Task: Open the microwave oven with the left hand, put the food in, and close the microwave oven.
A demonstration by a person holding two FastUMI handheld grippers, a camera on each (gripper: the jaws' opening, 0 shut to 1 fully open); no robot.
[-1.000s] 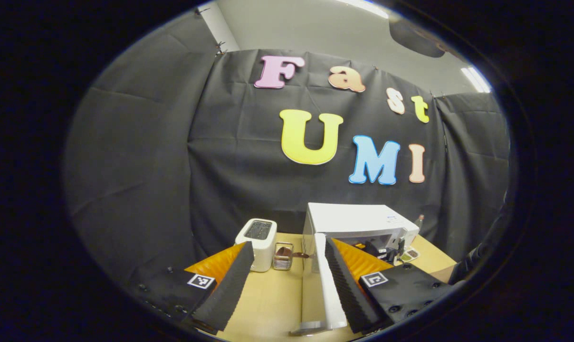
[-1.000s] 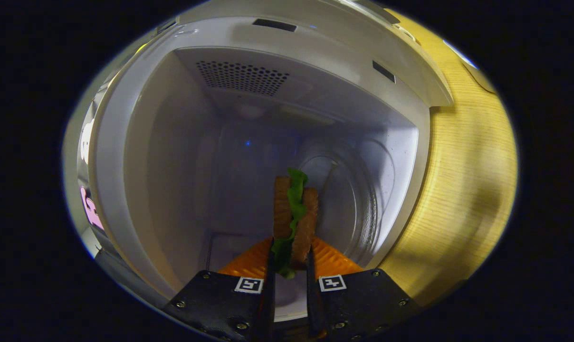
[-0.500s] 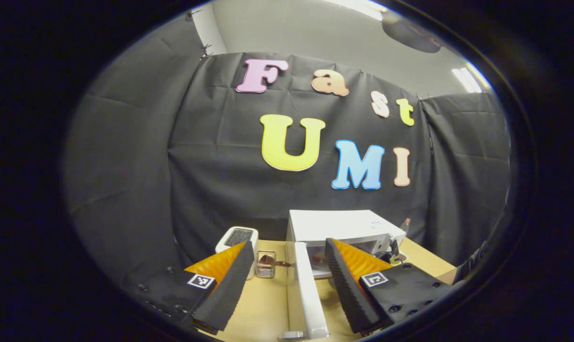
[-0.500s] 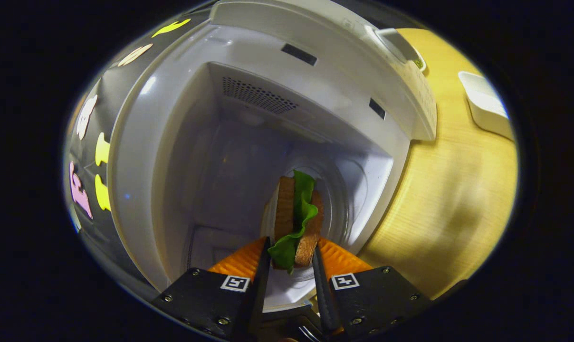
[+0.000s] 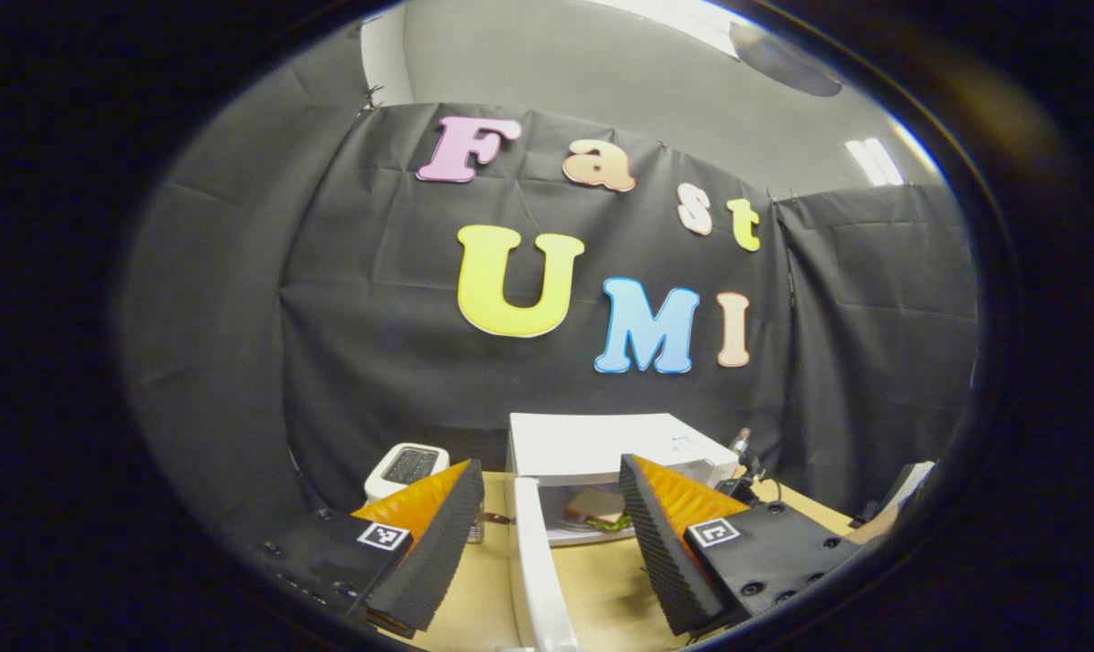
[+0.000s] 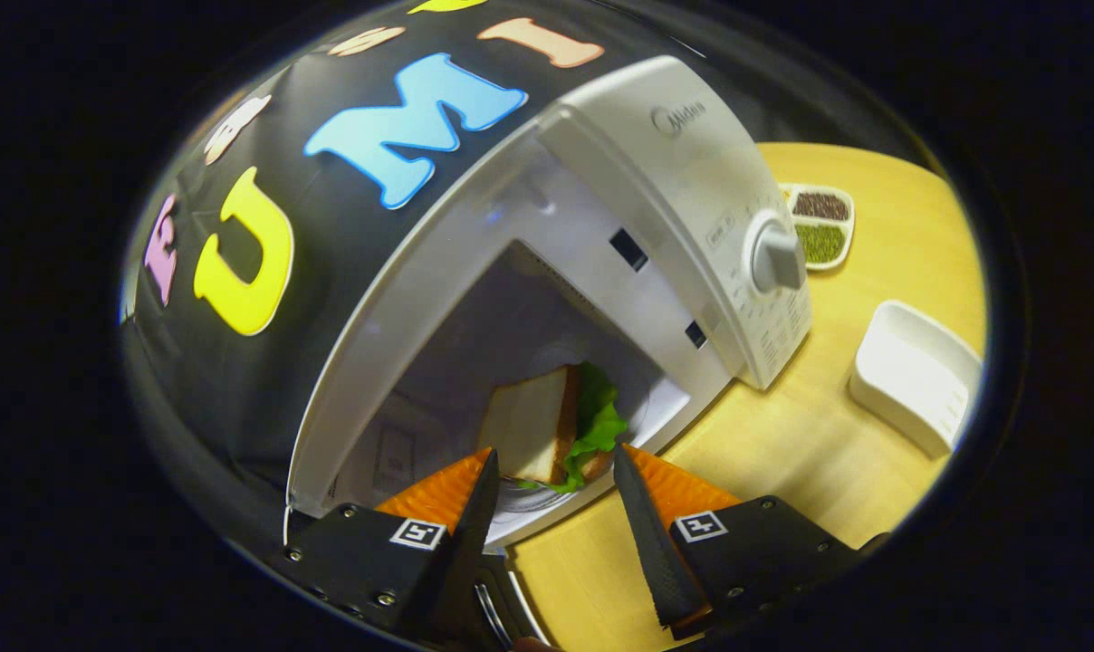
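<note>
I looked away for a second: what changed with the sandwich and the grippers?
The right gripper let go of the sandwich and drew back out of the microwave, leaving it inside. The left gripper stayed open, and the door stayed open.

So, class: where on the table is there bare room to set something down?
Bare table lies between the microwave and the white tray. Behind the tray, the divided dish crowds the far edge.
</note>
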